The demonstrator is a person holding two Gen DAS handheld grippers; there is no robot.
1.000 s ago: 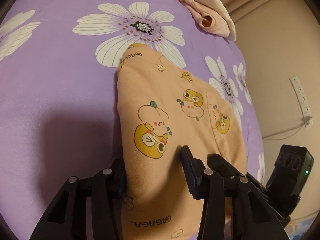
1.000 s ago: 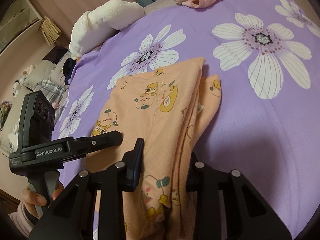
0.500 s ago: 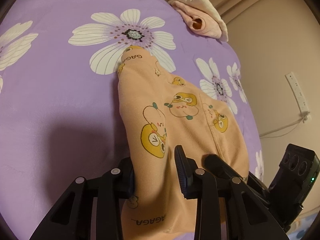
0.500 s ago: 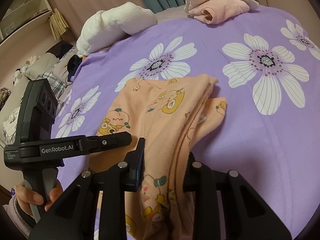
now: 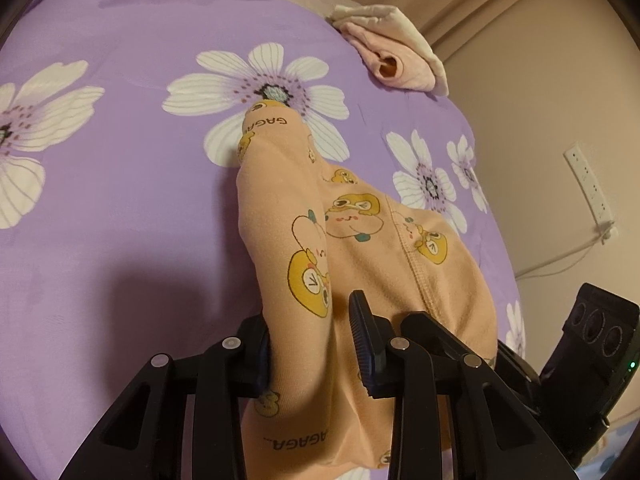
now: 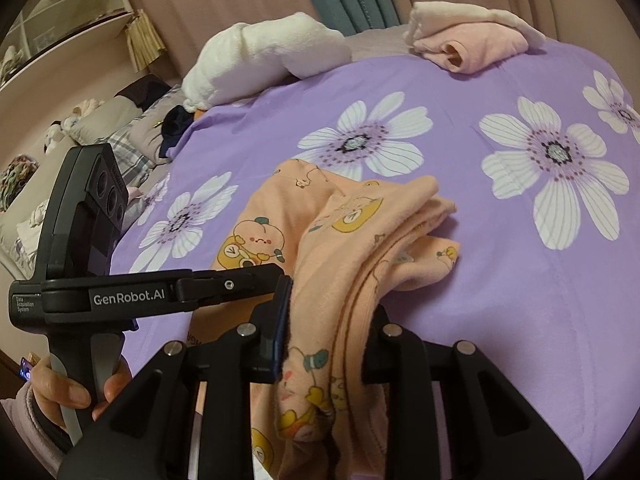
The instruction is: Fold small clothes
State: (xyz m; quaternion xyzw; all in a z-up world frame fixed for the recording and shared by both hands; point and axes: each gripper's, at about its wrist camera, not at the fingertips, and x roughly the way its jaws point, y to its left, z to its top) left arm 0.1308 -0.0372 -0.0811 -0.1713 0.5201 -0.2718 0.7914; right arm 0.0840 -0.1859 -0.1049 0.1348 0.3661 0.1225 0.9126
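Spread across nearly both views: a bed under a purple bedspread (image 5: 100,208) printed with big white daisies, a wall with curtains behind. At the far edge, a white plush bundle (image 6: 260,60) and a folded pink-and-cream garment (image 5: 396,60), well apart from the work.

Middle of the bedspread: the peach cartoon-print garment (image 5: 360,240), already doubled lengthwise, far end resting on a daisy, near end raised off the bed and draping down from both grips.

Left gripper (image 5: 310,344): jaws closed on the garment's near left edge, cloth bunched between the pads. Right gripper (image 6: 326,340): jaws pinched on the near right edge, several layers stacked between them. In the right wrist view, the left gripper's body held in a hand (image 6: 72,392) with a pale sleeve at the wrist.

Step in hand, by the look of it: carrying the near end up and over toward the far end for a crosswise fold. For doing it well:
- Both grips level and moving together, so the fold line runs straight across.
- Light tension between the two, enough to flatten the sag in the middle, not enough to drag the far end along the bedspread.
- All layers kept pinched on the right side; loose inner layer visible there (image 6: 432,260), likely to slip out and spoil the edge.
- Near edge laid flush on the far edge before release.
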